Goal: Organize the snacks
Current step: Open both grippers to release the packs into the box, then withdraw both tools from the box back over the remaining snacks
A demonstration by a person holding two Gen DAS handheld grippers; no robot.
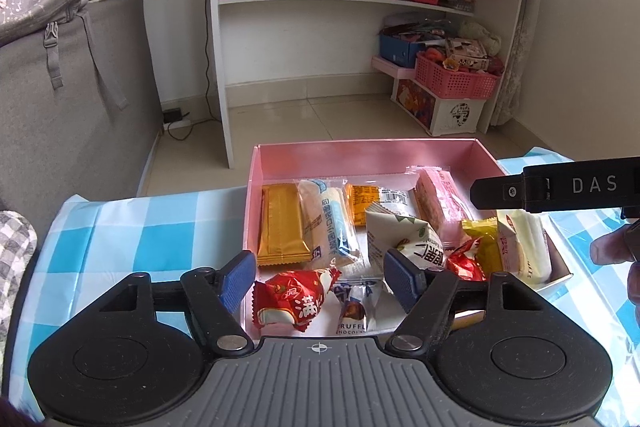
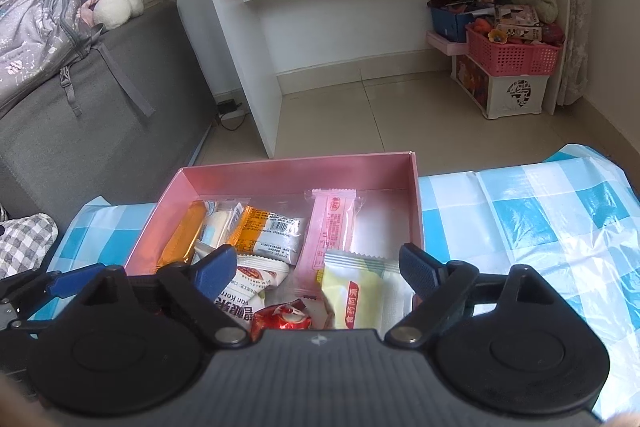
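While both my grippers hang over the near edge of the pink box (image 1: 360, 157), their fingers are spread and pinch nothing. My left gripper (image 1: 320, 277) has the red packet (image 1: 294, 301) and a truffle sweet (image 1: 354, 309) lying loose below its gap; my right gripper (image 2: 316, 269) hovers above a yellow-white packet (image 2: 352, 293) and a second red sweet (image 2: 286, 319), not touching them. The box sits at the far edge of the table (image 2: 540, 219), on the blue-checked cloth. Inside I count about ten snacks: one gold bar (image 1: 280, 223), one blue-white roll (image 1: 330, 223), one orange-white packet (image 2: 268, 231), one pink bar (image 2: 330, 231), one white triangular packet (image 1: 404, 233), and a small yellow sweet (image 1: 482, 237) among the rest.
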